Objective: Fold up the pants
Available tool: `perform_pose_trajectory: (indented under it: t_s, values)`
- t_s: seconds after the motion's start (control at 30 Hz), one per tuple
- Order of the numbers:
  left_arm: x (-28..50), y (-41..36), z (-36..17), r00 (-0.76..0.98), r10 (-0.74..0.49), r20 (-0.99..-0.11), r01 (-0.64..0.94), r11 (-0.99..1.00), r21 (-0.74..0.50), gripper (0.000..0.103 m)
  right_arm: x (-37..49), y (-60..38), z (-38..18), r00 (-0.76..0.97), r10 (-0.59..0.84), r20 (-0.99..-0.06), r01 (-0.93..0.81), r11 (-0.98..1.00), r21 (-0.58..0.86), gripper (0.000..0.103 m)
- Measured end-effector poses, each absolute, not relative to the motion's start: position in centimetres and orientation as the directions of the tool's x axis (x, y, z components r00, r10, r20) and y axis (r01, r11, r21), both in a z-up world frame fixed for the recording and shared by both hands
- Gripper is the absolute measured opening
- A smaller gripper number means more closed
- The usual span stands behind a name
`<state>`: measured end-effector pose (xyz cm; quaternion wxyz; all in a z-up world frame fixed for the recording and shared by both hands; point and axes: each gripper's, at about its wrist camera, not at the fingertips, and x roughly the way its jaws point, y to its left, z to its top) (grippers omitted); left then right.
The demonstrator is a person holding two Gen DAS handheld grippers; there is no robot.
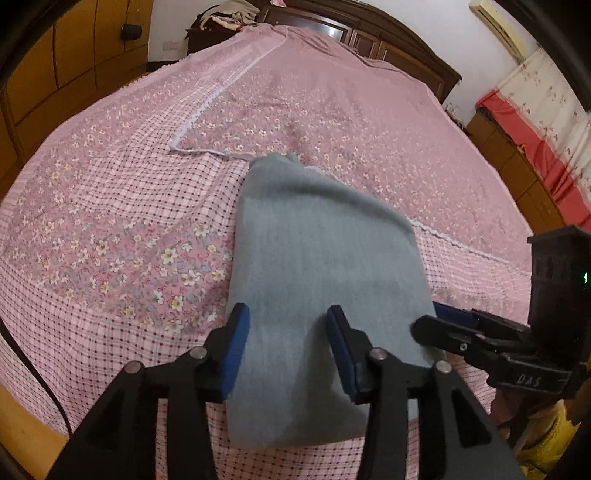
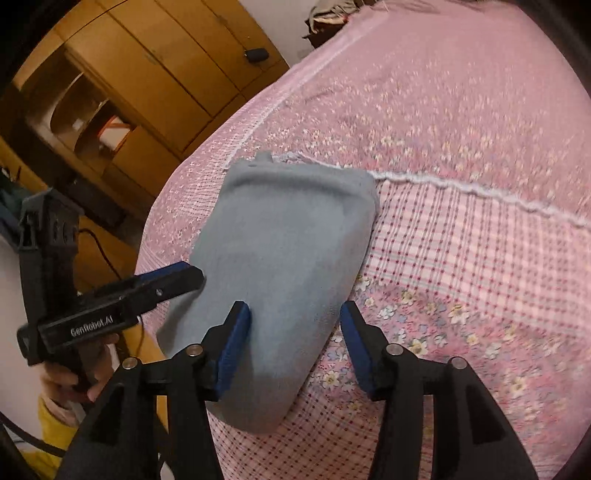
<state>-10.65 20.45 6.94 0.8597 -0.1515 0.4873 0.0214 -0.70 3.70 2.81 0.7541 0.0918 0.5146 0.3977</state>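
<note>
The grey-blue pants (image 1: 314, 258) lie folded into a compact rectangle on the pink floral bedspread (image 1: 129, 221), close to the bed's near edge. My left gripper (image 1: 288, 332) stands open just above the fold's near end, cloth showing between its blue pads without being pinched. The right gripper (image 1: 436, 321) pokes in from the right at the fold's corner. In the right wrist view the pants (image 2: 288, 240) run away from me; my right gripper (image 2: 295, 332) is open over their near right edge. The left gripper (image 2: 184, 275) reaches in from the left, held by a hand (image 2: 74, 376).
The bedspread (image 2: 461, 258) stretches far and right. Wooden wardrobes (image 1: 55, 74) (image 2: 166, 74) stand left of the bed, with a dark headboard (image 1: 388, 33) and a clothes pile (image 1: 229, 14) beyond. A red and floral cloth (image 1: 535, 140) hangs at the right. A cable (image 2: 107, 258) trails by the bed.
</note>
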Motion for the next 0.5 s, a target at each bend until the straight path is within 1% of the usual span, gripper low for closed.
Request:
perform_pose_trajectory:
  t_s: [0.1, 0.17, 0.23, 0.3, 0.37, 0.5]
  values:
    - [-10.6, 20.2, 7.0, 0.526, -0.097, -0.845, -0.175, 0.960, -0.219, 0.047, -0.9, 4.1, 2.7, 0.150, 0.691, -0.707, -0.501, 0.669, 0.548, 0.056]
    - [-10.7, 20.0, 7.1, 0.534, -0.092, -0.840, -0.170, 0.962, -0.214, 0.053, -1.0, 4.5, 2.7, 0.151, 0.688, -0.710, -0.505, 0.671, 0.543, 0.057]
    - [-10.9, 20.1, 7.5, 0.550, -0.053, -0.834, -0.179, 0.967, -0.179, 0.058, -0.7, 5.2, 2.4, 0.150, 0.686, -0.712, -0.505, 0.673, 0.541, 0.058]
    - [-10.8, 20.3, 7.6, 0.557, -0.011, -0.831, -0.188, 0.972, -0.139, 0.059, -0.7, 5.4, 2.0, 0.145, 0.685, -0.714, -0.501, 0.673, 0.543, 0.059]
    - [-10.4, 20.8, 7.1, 0.538, -0.025, -0.843, -0.195, 0.969, -0.153, 0.059, -0.5, 5.6, 1.7, 0.135, 0.689, -0.712, -0.492, 0.671, 0.555, 0.059]
    - [-9.7, 22.3, 5.3, 0.507, -0.136, -0.851, -0.206, 0.940, -0.273, 0.059, -0.3, 5.9, 1.1, 0.124, 0.692, -0.711, -0.482, 0.668, 0.566, 0.061]
